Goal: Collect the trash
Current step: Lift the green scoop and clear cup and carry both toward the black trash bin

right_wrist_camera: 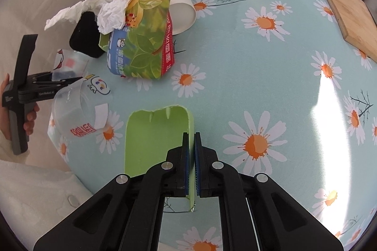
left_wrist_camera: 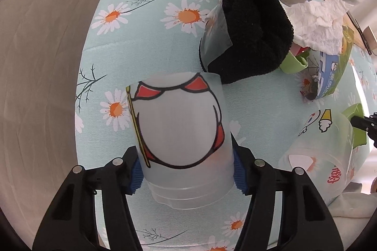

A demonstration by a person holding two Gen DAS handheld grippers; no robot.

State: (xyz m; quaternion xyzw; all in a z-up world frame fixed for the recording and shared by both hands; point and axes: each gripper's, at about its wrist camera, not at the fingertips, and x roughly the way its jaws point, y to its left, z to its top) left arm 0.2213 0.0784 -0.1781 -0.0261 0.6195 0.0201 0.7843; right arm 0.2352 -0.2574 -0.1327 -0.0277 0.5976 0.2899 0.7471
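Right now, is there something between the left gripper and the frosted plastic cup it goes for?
No. The left gripper has the frosted plastic cup directly between its blue pads, which touch its sides. Nothing visible lies between them.

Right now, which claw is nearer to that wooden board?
The right. The right claw pinches a green scrap mid-table, the wooden board further along its side. The left claw, around a frosted cup, works the opposite edge.
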